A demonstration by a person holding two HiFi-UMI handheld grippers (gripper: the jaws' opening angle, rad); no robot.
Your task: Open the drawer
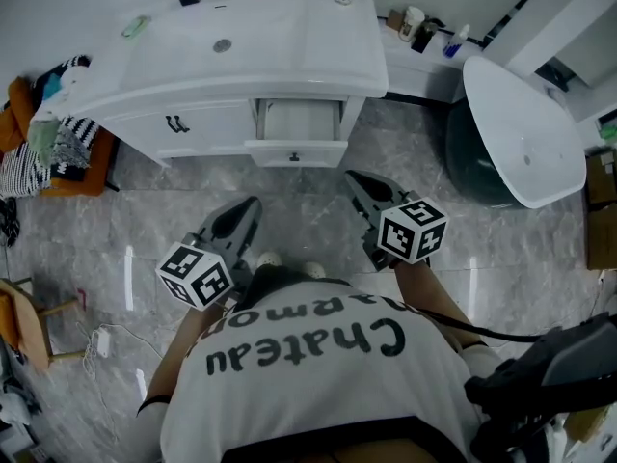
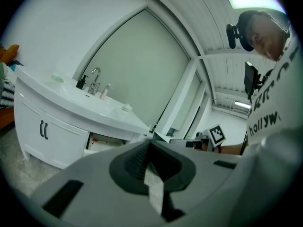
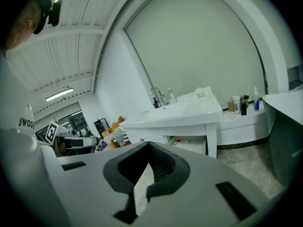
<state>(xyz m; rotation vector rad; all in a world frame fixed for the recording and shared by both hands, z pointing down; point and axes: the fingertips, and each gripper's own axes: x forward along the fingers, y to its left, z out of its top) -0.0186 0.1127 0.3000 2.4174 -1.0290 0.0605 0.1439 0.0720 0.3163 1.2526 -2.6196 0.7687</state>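
Observation:
The white vanity (image 1: 241, 66) stands ahead of me with its middle drawer (image 1: 297, 150) pulled out, the inside showing from above. The same drawer (image 2: 101, 144) shows below the countertop in the left gripper view, and the drawer (image 3: 191, 146) also appears beside the vanity leg in the right gripper view. My left gripper (image 1: 254, 204) hangs over the floor in front of the vanity, shut and empty, well short of the drawer front. My right gripper (image 1: 353, 177) is shut with nothing in it, a little nearer, just right of the drawer.
A cabinet door with black handles (image 1: 176, 123) is left of the drawer. An orange chair with clothes (image 1: 48, 148) stands at far left. A white oval basin on a dark base (image 1: 525, 133) stands at right. Bottles (image 1: 424, 29) sit on a low ledge behind.

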